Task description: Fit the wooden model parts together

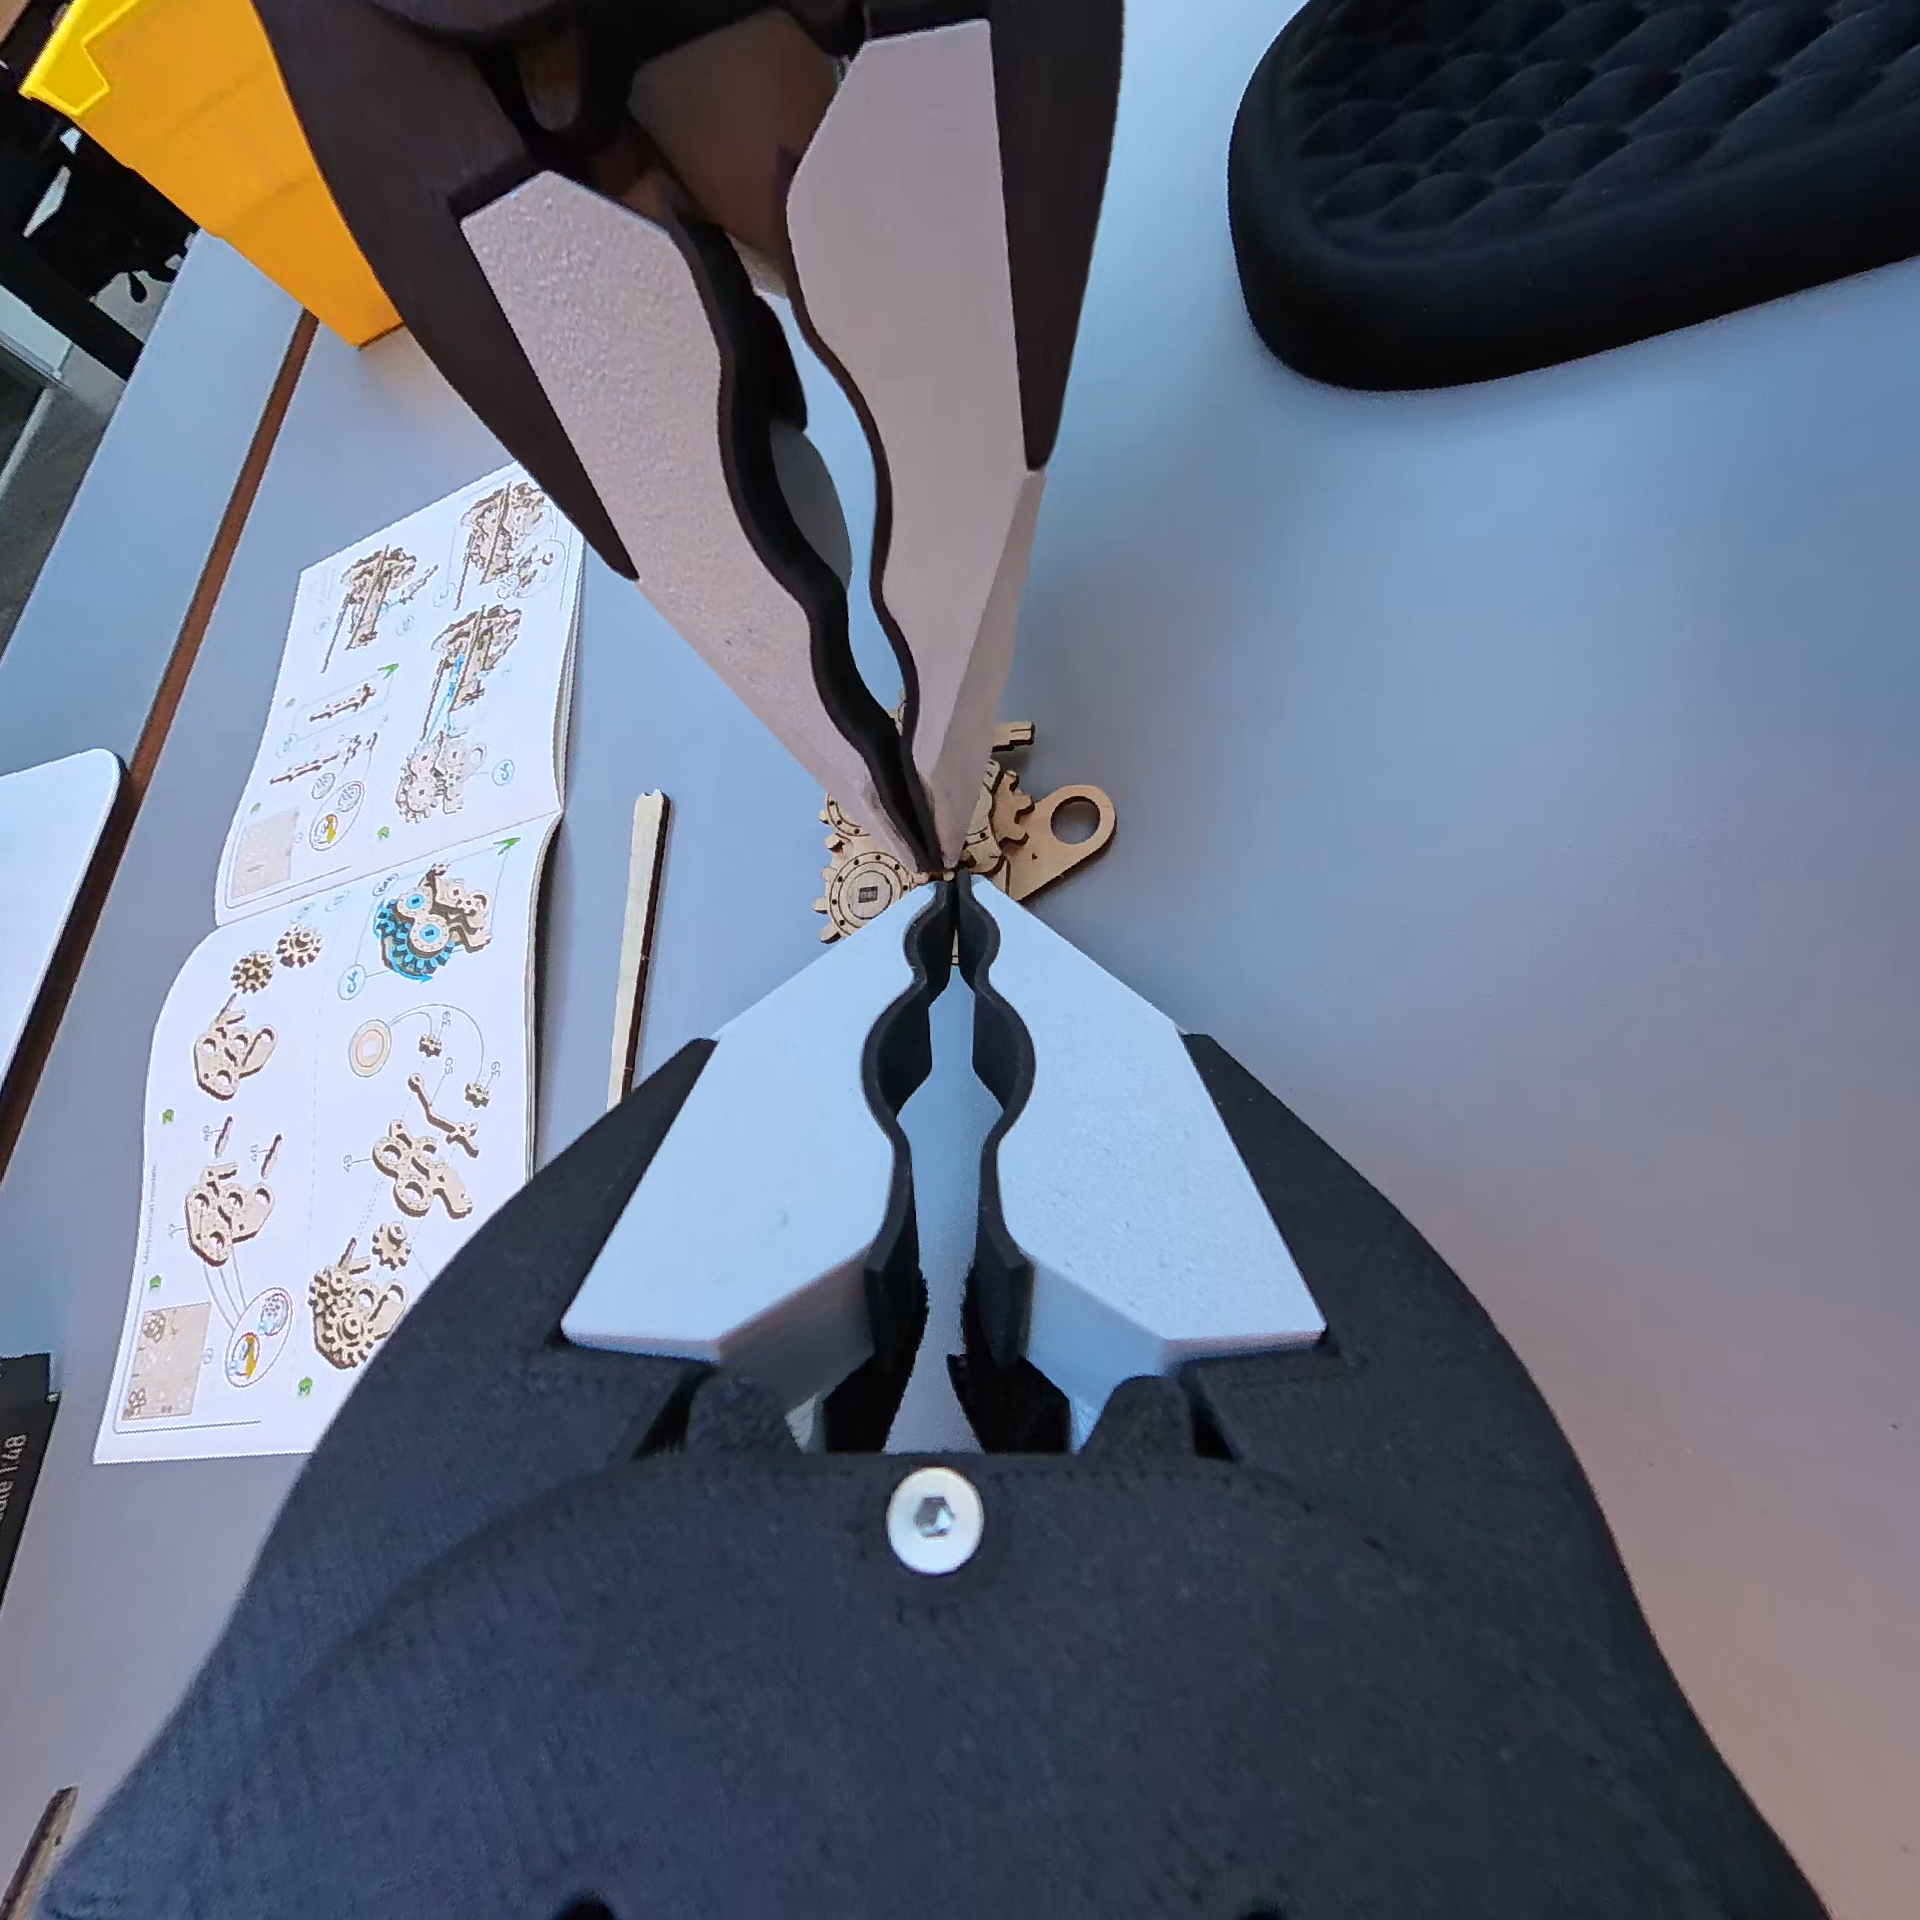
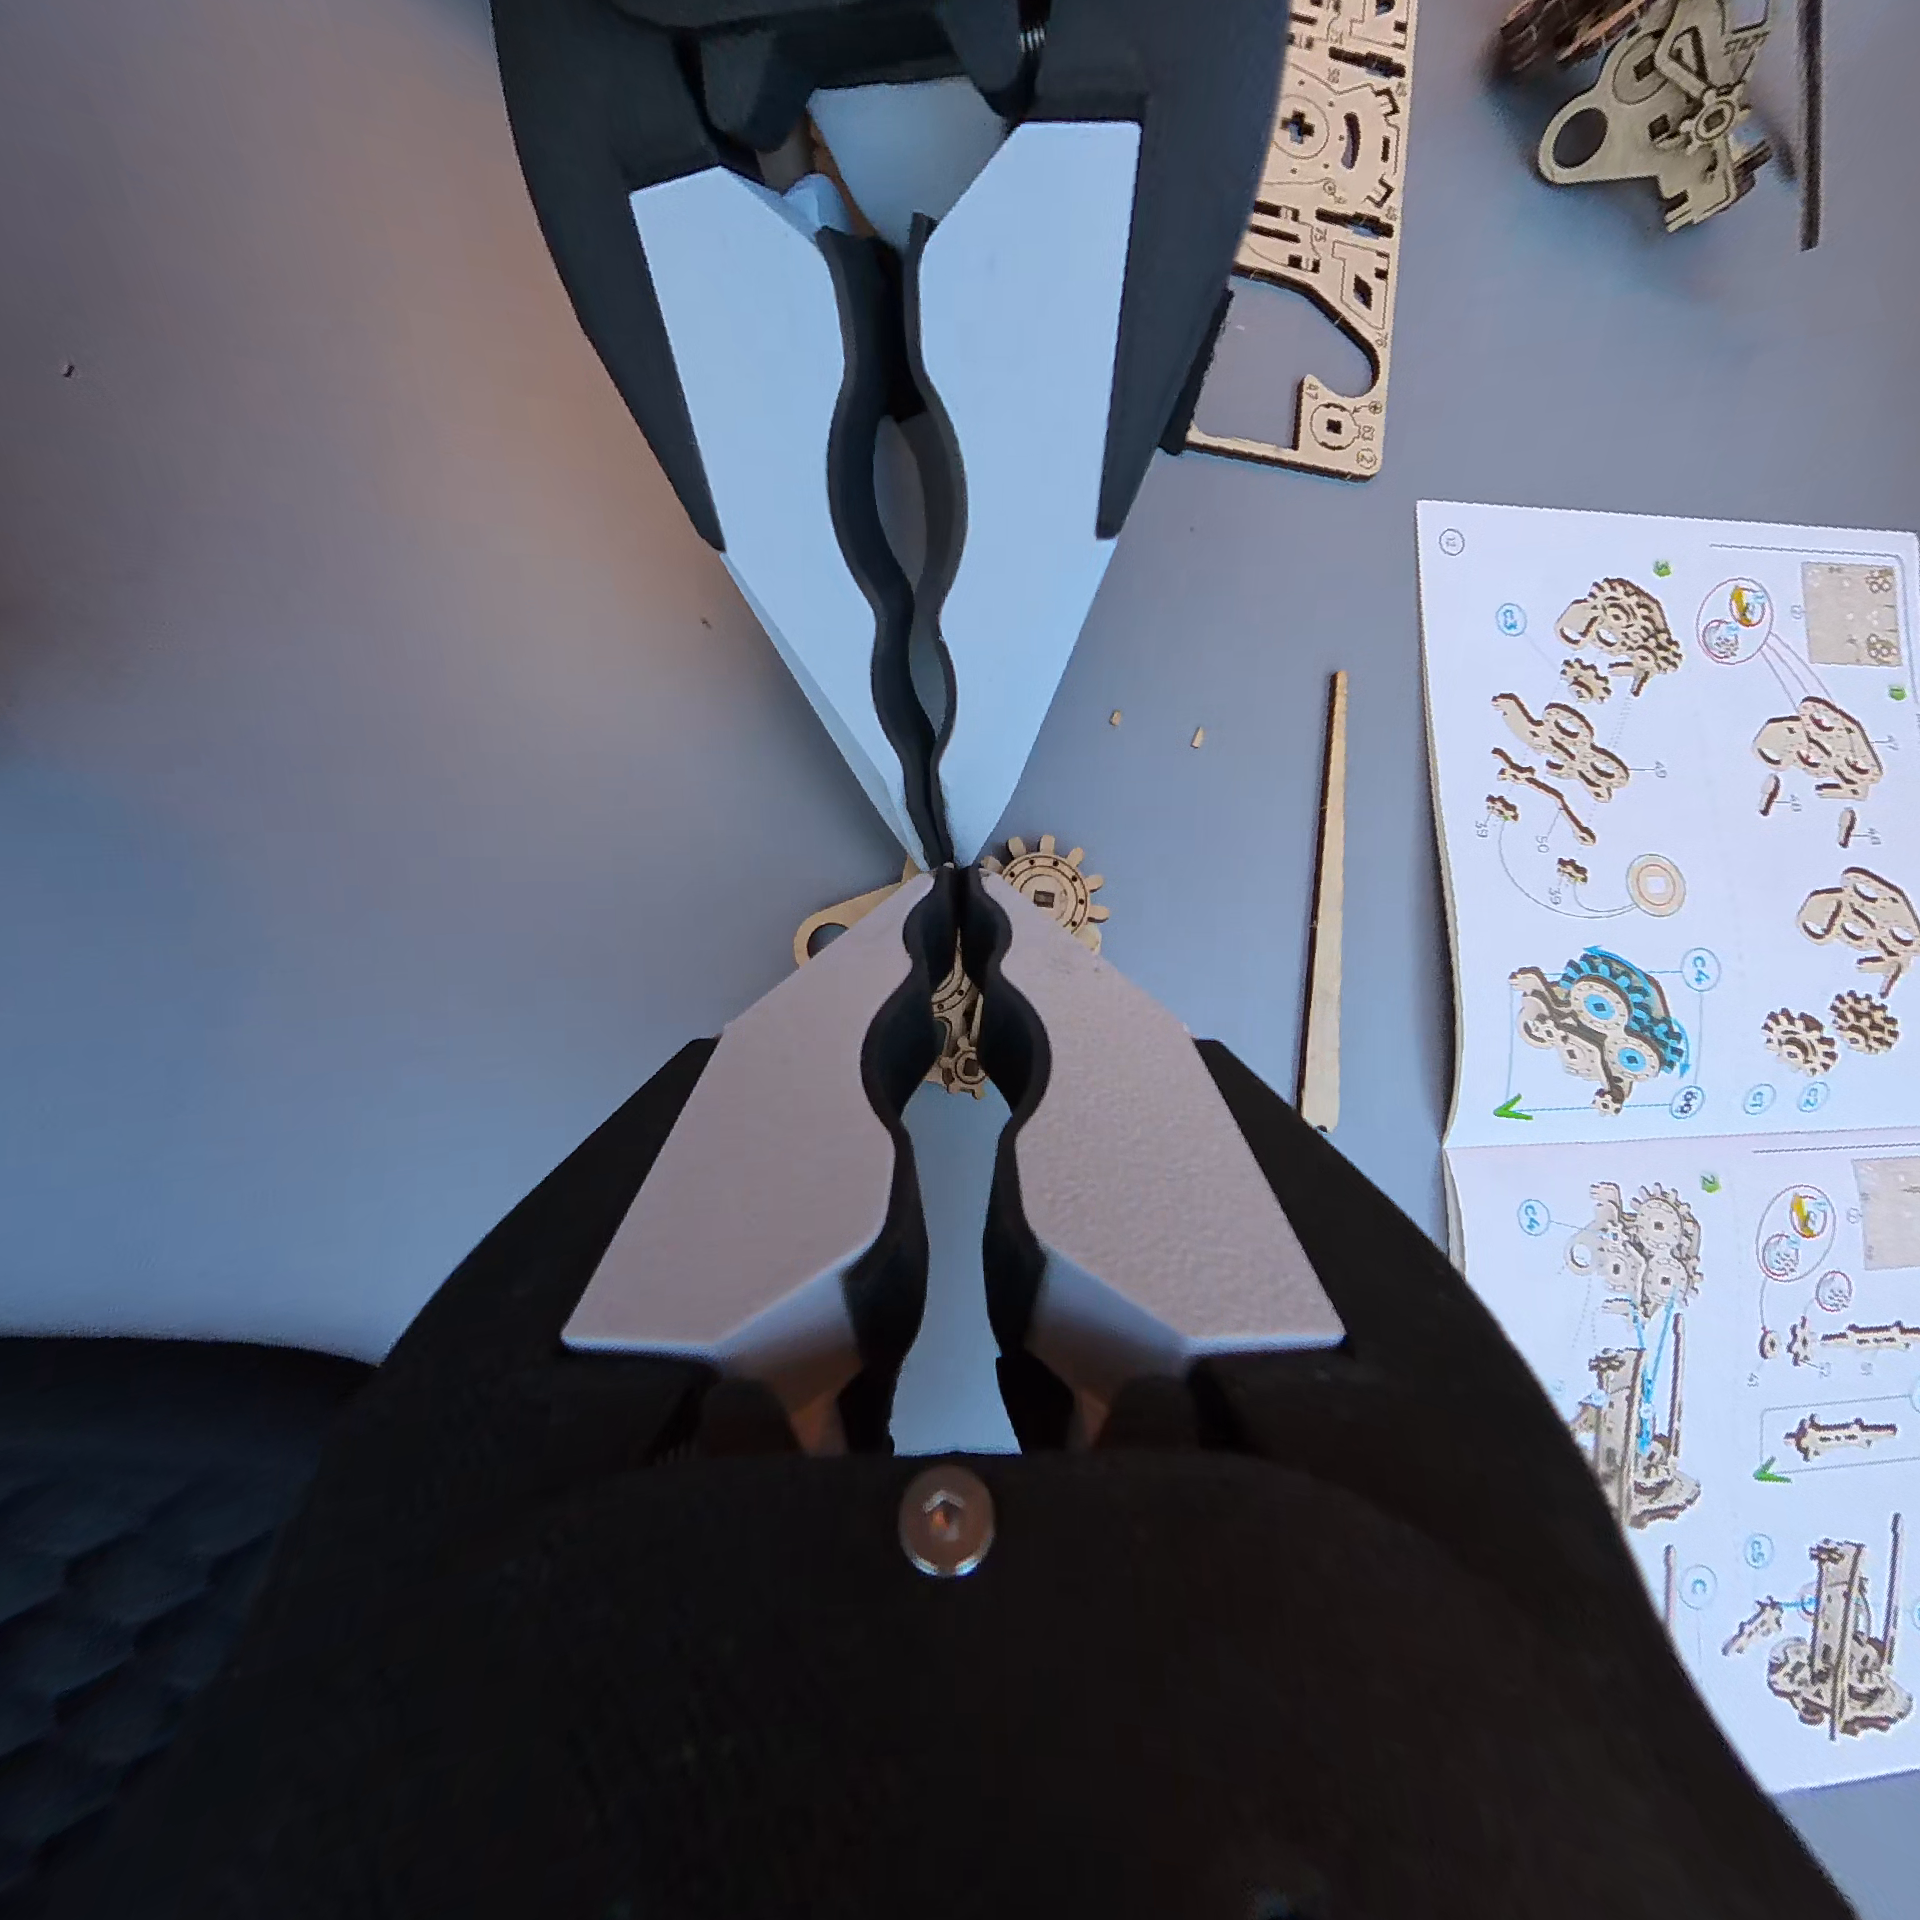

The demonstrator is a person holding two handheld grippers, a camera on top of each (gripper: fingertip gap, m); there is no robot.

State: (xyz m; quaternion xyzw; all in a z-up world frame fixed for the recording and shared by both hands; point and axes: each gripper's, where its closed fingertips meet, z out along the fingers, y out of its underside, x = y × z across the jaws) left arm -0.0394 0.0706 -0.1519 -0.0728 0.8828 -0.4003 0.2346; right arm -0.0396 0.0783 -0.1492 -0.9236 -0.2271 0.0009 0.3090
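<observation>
Grey table (image 1: 1455, 935): left of the gear model (image 1: 1039, 831) lie a booklet (image 1: 343, 1039) and a stick (image 1: 639, 935). Over the model, left gripper (image 1: 951, 894) and right gripper (image 2: 948, 883) meet tip to tip, both clenched, perhaps pinching a tiny part.

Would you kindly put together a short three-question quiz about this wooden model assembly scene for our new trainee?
1. True or false: the left gripper and the right gripper meet tip to tip above the wooden gear assembly.
2. Multiple choice: the open instruction booklet lies on the table beside which item? A) a thin wooden stick B) a metal spoon C) a glass jar
3. Fill in: in the right wrist view, a laser-cut wooden parts sheet lies behind the ______ gripper.

Key: 1 true; 2 A; 3 left
</observation>
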